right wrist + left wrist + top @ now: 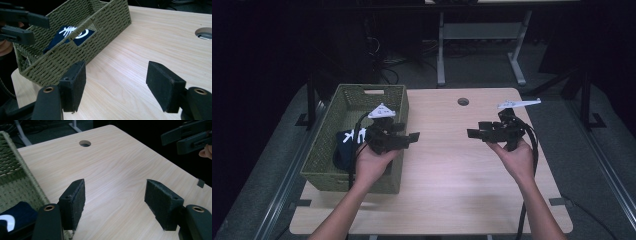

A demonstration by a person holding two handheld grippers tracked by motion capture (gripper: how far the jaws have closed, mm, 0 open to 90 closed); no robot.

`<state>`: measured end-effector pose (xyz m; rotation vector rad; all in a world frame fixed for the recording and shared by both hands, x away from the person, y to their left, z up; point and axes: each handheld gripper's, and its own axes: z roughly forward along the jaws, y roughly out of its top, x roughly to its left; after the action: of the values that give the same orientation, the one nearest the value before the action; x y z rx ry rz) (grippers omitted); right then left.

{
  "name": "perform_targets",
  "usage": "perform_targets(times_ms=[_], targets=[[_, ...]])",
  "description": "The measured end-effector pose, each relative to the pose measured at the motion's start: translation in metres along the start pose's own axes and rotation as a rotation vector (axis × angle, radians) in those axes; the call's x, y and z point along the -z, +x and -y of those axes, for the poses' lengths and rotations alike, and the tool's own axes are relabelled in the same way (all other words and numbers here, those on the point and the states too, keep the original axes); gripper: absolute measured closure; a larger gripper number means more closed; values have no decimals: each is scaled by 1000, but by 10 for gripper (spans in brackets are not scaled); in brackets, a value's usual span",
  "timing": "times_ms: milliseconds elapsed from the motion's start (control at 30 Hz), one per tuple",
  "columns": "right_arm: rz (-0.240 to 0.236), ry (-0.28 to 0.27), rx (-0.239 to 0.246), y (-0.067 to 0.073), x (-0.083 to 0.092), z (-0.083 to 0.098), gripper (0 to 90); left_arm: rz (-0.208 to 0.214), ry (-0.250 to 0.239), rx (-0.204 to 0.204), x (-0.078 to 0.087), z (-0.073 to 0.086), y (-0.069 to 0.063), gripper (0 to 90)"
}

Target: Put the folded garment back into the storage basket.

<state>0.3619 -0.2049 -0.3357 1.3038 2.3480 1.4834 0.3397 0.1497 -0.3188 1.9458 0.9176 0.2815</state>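
A dark navy cloth with white print (348, 145) lies inside the green woven basket (362, 96), toward its near end, and can be seen through the handle cut-out in the basket's end wall in the right gripper view (75, 33). The basket stands along the left edge of the table (452, 165). With the cloth resting in the basket and neither gripper touching it, the placing looks done; what may remain is only drawing the hands away. The left gripper (412, 136) hovers over the basket's right wall, its jaws apart with nothing between them, only bare wood beyond them (113, 202). The right gripper (472, 133) hangs near the right edge, its jaws likewise apart and empty (116, 85). The table's middle and near edge are bare, save for a cable hole (463, 101) near the far edge, leaving free room between the grippers.
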Motion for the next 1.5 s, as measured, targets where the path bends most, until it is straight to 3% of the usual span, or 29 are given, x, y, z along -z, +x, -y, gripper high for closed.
perform_targets(times_ms=[733,1500], targets=[[39,-3,-17,-19,26,23,311,57,6,-23,-25,-3,-29,299],[76,-3,-46,-35,47,50,298,101,21,-38,-50,5,-56,267]])
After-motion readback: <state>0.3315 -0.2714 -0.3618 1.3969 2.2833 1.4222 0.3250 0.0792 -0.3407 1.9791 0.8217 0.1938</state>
